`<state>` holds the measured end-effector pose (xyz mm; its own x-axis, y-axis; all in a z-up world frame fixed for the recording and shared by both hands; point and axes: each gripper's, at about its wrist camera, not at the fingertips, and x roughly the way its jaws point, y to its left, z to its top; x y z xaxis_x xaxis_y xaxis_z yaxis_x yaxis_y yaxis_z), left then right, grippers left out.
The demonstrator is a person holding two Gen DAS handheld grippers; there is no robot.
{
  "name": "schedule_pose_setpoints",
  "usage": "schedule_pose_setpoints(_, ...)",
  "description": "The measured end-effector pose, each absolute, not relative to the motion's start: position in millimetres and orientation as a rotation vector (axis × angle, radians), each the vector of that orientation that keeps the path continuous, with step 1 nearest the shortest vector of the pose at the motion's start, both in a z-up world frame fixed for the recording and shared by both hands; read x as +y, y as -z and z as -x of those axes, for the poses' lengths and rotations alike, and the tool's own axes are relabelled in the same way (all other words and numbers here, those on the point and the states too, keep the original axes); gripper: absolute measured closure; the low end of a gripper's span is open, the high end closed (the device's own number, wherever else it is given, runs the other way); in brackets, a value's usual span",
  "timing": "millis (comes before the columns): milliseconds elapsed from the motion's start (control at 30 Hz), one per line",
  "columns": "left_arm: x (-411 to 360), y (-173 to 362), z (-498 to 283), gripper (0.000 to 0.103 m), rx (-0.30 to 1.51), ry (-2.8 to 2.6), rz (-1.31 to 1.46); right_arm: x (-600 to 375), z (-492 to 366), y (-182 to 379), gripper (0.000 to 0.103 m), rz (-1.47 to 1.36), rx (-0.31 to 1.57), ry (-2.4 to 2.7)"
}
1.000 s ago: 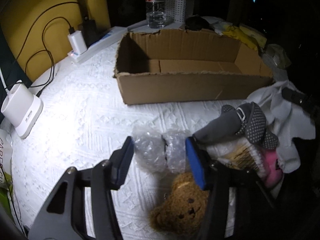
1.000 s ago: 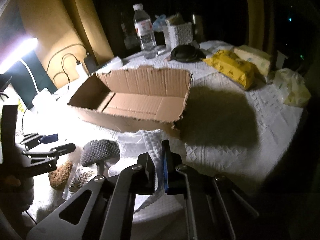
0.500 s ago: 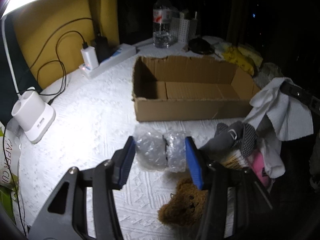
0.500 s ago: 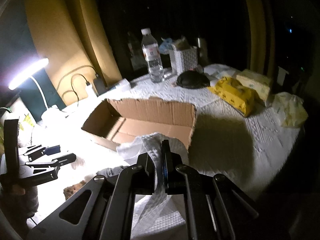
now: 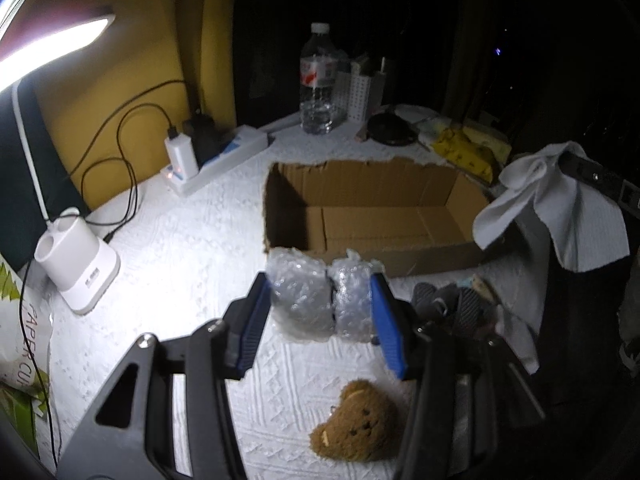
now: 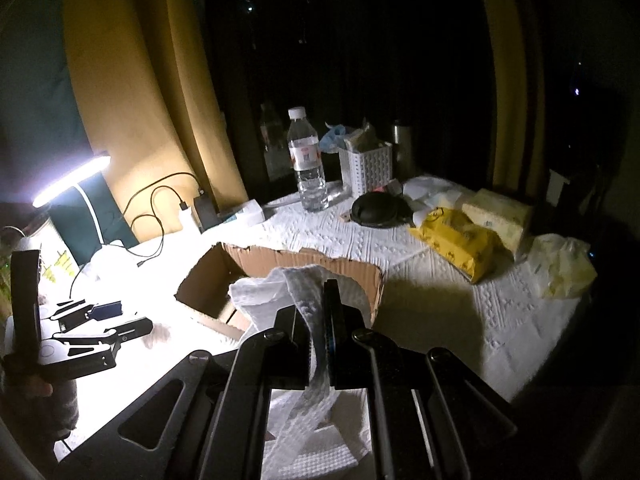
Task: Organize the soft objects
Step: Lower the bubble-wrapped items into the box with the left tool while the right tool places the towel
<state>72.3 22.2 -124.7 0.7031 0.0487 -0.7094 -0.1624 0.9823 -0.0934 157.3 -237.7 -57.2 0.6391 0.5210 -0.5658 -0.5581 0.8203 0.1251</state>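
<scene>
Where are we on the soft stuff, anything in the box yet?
Nothing done yet: the cardboard box looks empty. In hand: the left tool is shut on a bubble-wrap bundle, and the right tool is clamped on a white cloth near the box. Left on the table: the brown teddy bear and the grey dotted plush.
</scene>
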Motion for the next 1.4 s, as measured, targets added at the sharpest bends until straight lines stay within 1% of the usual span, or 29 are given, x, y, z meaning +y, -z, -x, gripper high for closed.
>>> schedule_pose_setpoints(300,15,107,-98,0.052,0.743,-0.103,0.127,-236,-173,53,0.097,0.059,0.611,-0.634)
schedule_pose_setpoints(567,10,105,-127,0.052,0.718,-0.076,0.126,-232,-194,60,0.097,0.058,0.622,-0.639)
schedule_pose_setpoints(867,26,120,-162,0.052,0.747,-0.115,0.127,-227,-222,78,0.097,0.052,0.655,-0.632)
schedule_pose_setpoints(1400,47,158,-204,0.052,0.807,-0.141,0.157,-204,-270,132,0.097,0.07,0.756,-0.627)
